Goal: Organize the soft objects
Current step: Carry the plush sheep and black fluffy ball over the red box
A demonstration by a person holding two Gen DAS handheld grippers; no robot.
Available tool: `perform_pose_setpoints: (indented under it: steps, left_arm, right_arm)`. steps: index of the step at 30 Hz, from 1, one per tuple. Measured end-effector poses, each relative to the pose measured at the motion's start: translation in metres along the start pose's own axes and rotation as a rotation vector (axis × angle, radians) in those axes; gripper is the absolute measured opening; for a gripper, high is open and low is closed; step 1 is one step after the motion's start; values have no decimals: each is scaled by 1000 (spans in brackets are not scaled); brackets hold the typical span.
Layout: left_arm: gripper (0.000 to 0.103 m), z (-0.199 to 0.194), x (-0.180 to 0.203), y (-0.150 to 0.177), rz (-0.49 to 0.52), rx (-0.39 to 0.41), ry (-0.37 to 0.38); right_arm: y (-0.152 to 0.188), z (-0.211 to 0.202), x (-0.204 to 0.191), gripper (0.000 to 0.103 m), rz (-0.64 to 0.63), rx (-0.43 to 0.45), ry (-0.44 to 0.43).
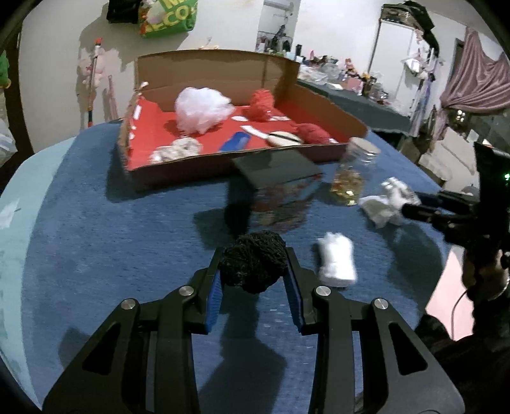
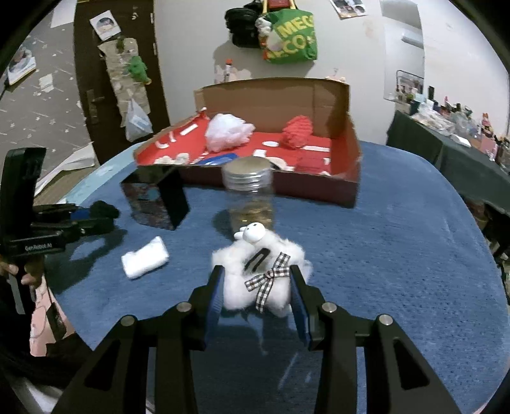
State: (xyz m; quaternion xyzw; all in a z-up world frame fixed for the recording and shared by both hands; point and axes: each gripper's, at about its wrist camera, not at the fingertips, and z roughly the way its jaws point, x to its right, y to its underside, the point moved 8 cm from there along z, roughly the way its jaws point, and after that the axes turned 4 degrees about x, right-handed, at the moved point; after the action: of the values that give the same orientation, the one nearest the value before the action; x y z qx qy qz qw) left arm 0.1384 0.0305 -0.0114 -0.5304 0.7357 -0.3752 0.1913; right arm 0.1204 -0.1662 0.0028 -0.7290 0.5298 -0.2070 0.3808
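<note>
A cluttered room with a pale wall [image 2: 191,47] surrounds the blue-covered bench [image 1: 111,239] (cardboard tray [image 1: 178,173] at its far side). Left tongs [image 1: 255,270] grip a black yarn ball [image 1: 253,264]; right tongs [image 2: 256,286] grip a white fluffy toy [image 2: 264,280].

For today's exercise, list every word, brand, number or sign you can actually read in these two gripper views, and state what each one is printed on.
"GenRobot.AI": white print on the body of the left gripper, seen in the right wrist view.
"MEG" over "ECO": partial yellow letters on the green bag on the wall, cut off by folds.
Papers on the dark door: too small to read.
White marks inside the cardboard box: unreadable.
</note>
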Motion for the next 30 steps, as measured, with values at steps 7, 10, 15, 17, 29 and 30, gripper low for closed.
perform_pose_setpoints:
  steps: [7, 10, 15, 17, 29, 30]
  left_arm:
    - [33, 7, -25, -12, 15, -27, -40]
    - [33, 13, -30, -21, 32, -32, -44]
    - [33, 18, -36, -37, 55, -28, -46]
    - [33, 19, -39, -44, 55, -23, -41]
    - [33, 29, -34, -88, 92, 0, 3]
    - [33, 31, -33, -93, 93, 0, 10]
  right_arm:
    - [-13, 4, 26, 42, 5, -7, 66]
    - [-21, 7, 34, 42, -2, -6, 83]
    - [-39, 13, 43, 42, -8, 3, 95]
    - [-46, 15, 43, 42, -18, 7, 96]
    - [-82, 33, 38, 42, -43, 20, 45]
    - [-86, 36, 38, 42, -42, 19, 33]
